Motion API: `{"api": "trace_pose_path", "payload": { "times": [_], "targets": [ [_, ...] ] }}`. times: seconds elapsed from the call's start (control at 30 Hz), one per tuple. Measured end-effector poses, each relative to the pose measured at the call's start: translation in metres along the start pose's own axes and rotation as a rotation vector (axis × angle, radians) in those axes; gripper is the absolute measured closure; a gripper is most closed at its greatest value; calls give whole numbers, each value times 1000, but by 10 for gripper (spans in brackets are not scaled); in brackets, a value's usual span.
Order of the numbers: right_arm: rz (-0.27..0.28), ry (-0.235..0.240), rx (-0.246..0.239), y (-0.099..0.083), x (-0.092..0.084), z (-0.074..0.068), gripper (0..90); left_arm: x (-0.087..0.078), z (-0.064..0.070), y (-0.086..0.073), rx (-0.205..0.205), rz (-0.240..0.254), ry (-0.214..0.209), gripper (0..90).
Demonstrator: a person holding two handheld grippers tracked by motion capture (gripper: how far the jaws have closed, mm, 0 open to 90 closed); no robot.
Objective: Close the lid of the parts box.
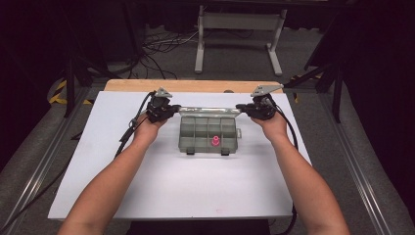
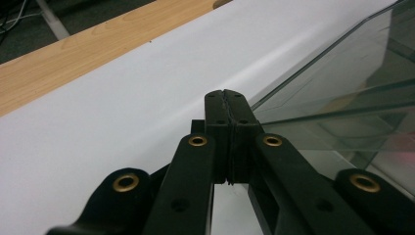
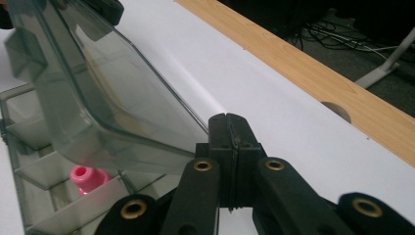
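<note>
As both flank the box lid (image 1: 209, 111) | left tongs (image 2: 226, 100) closed, empty | right tongs (image 3: 229, 125) closed, empty

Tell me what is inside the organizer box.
The box has divided compartments; a pink piece sits in one near the front. The rest look empty, though the raised lid blurs some.

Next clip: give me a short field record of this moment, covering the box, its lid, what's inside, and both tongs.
box: clear compartment box on the white table cover
lid: clear lid open, raised at a slant along the far side
contents: pink piece in a near-row compartment; other compartments look empty
left tongs: jaws shut, at the lid's left end; contact unclear
right tongs: jaws shut, at the lid's right end; contact unclear
</note>
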State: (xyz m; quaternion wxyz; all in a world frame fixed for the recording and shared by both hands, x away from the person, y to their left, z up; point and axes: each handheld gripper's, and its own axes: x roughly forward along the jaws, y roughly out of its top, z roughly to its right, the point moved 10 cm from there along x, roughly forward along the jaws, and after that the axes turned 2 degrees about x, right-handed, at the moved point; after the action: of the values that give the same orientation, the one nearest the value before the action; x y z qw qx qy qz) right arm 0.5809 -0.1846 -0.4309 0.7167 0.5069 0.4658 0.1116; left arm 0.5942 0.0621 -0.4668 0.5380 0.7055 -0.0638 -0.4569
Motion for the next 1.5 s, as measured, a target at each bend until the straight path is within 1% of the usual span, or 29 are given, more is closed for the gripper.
{"api": "trace_pose_path", "payload": {
  "times": [0.1,0.13,0.17,0.3,0.43,0.5,0.57,0.67,0.73,0.87,0.93,0.97,1.0,1.03,1.07,1.1,1.17,1.23,1.3,1.5],
  "targets": [
    [1,7,-6,1,-2,-2,900,-3,3,1,5,9,-6,891],
    [2,10,-7,1,-3,-4,900,-4,5,1,8,7,-14,891],
    [-1,13,-13,0,-4,-5,900,-5,6,1,13,8,-10,891],
    [-9,26,-26,-1,-9,-11,900,-9,10,1,20,11,-23,892],
    [-5,39,-27,-2,-14,-17,900,-14,13,0,18,2,-42,895],
    [-14,47,-32,-4,-17,-21,900,-17,15,0,18,-1,-48,897],
    [-19,51,-32,-6,-18,-23,900,-20,16,0,10,-6,-54,897],
    [-37,67,-26,-11,-21,-28,900,-25,19,-2,-19,-34,-79,897],
    [-52,73,-16,-13,-24,-29,900,-28,21,-4,-28,-48,-101,897],
    [-72,85,-14,-16,-29,-34,900,-32,25,-5,-11,-69,-117,897],
    [-88,95,-14,-18,-31,-37,900,-35,29,-6,-8,-81,-132,894],
    [-93,99,-18,-18,-32,-39,900,-36,31,-6,-23,-89,-148,884],
    [-101,104,-25,-19,-32,-42,900,-37,33,-7,-51,-101,-159,854],
    [-108,108,-30,-19,-32,-45,900,-38,34,-8,-65,-115,-173,851],
    [-112,114,-37,-19,-32,-48,900,-39,35,-9,-72,-125,-185,855],
    [-117,120,-42,-19,-32,-51,900,-39,35,-9,-72,-125,-185,860],
    [-129,132,-54,-20,-31,-56,900,-41,38,-11,-57,-143,-201,871],
    [-137,138,-57,-21,-31,-58,900,-42,40,-11,-52,-150,-207,874],
    [-161,156,-60,-24,-29,-64,900,-44,45,-11,-29,-156,-217,877],
    [-205,161,-64,-31,-26,-68,900,-44,54,-15,6,-190,-230,889]
  ]
}}
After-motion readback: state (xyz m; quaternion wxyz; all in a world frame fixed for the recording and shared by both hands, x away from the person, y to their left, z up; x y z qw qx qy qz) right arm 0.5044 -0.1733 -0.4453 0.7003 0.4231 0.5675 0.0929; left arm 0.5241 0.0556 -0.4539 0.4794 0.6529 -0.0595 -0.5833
